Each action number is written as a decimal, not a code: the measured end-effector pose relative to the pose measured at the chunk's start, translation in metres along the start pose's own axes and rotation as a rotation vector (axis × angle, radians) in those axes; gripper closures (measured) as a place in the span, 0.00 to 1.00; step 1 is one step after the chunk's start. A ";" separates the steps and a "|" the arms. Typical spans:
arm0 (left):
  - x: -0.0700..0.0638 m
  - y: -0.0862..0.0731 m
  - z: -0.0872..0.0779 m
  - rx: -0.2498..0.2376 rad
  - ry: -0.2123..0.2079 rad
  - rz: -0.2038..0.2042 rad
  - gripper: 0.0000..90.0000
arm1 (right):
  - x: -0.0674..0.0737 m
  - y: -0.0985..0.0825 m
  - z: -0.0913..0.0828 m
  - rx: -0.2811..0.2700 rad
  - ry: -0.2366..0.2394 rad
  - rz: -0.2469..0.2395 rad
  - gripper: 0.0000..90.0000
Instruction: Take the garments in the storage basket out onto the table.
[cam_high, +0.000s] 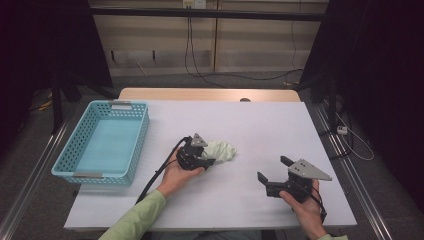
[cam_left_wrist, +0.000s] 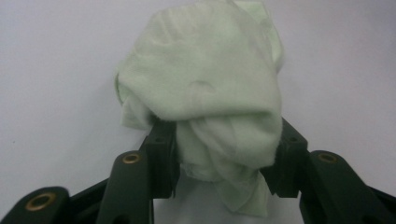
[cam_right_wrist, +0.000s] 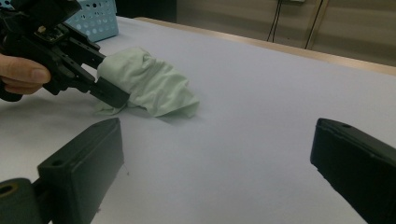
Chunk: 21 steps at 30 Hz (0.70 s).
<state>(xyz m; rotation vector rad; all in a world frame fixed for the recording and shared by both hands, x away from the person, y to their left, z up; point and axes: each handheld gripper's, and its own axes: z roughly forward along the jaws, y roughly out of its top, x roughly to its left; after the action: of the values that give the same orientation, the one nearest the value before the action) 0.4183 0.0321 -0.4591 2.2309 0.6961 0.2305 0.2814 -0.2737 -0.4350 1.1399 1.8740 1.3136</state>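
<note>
A crumpled pale green cloth (cam_high: 222, 149) lies on the white table (cam_high: 260, 120) near its middle. My left gripper (cam_high: 209, 154) points right with the cloth's near end between its jaws. In the left gripper view the cloth (cam_left_wrist: 205, 84) bulges over the jaw tips of my left gripper (cam_left_wrist: 219, 140) and fills the gap loosely; the pads touch it without a clear pinch. From the right gripper view, the cloth (cam_right_wrist: 149, 81) rests on the table beside one left finger (cam_right_wrist: 109, 93). My right gripper (cam_high: 273, 168) sits at the front right, open and empty (cam_right_wrist: 215, 149).
A light blue perforated basket (cam_high: 141, 135) stands at the table's left side, with nothing in it, and its corner (cam_right_wrist: 95, 18) appears in the right gripper view. Cables trail from both grippers toward the front edge. The table's wooden far edge (cam_high: 210, 94) lies behind.
</note>
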 end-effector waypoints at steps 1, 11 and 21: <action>0.000 0.000 0.000 0.003 -0.001 -0.004 0.57 | 0.000 0.000 0.000 0.001 0.001 -0.002 0.02; -0.002 -0.004 -0.008 -0.021 0.021 -0.022 0.37 | 0.001 0.000 0.000 0.000 0.005 -0.003 0.02; -0.001 -0.003 -0.023 -0.093 0.023 -0.044 0.12 | 0.003 0.000 0.004 0.007 0.009 -0.004 0.02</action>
<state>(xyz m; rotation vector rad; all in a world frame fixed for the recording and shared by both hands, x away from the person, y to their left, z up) 0.4079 0.0478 -0.4458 2.1247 0.7316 0.2611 0.2833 -0.2696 -0.4360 1.1345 1.8880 1.3130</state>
